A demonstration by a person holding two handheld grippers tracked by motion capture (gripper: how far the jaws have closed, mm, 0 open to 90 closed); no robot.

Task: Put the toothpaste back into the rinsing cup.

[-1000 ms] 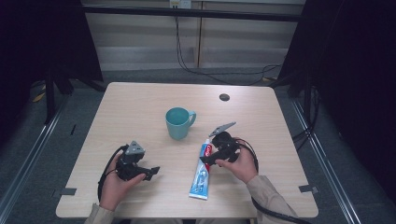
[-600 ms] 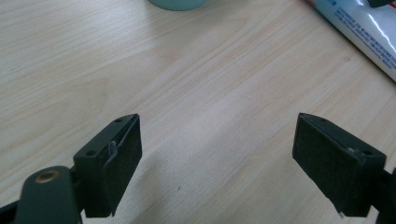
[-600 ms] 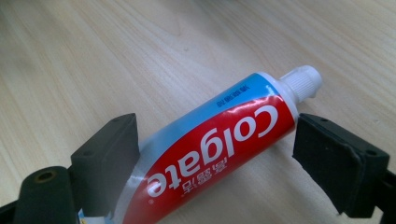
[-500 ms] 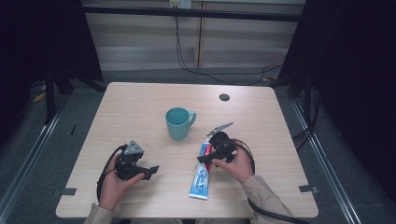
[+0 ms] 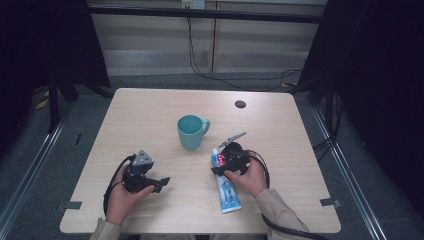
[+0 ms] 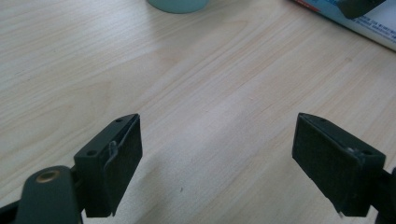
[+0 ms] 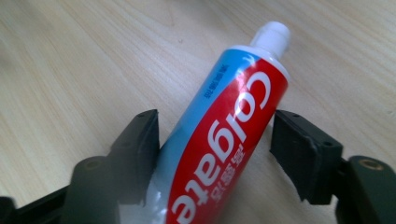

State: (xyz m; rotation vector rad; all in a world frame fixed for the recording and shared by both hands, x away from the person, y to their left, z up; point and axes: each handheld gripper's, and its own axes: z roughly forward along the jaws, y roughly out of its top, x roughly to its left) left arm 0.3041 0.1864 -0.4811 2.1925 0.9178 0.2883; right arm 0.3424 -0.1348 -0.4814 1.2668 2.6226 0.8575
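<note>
A red, white and blue toothpaste tube lies on the wooden table, cap pointing away from the person. My right gripper is low over its cap end. In the right gripper view the tube runs up between the two jaws of that gripper, which have just been closing, and both pads now meet its sides. My left gripper rests at the front left, held by the person's hand. Its jaws stand wide apart over bare wood. A teal mug stands upright mid-table.
A small dark round grommet sits near the table's far edge. The left gripper view catches the mug's base and part of the tube at its top edge. Dark curtains flank the table, and cables hang behind it.
The right hand has shifted slightly towards the near left and lower onto the tube's cap end. The left hand and the mug have not moved.
</note>
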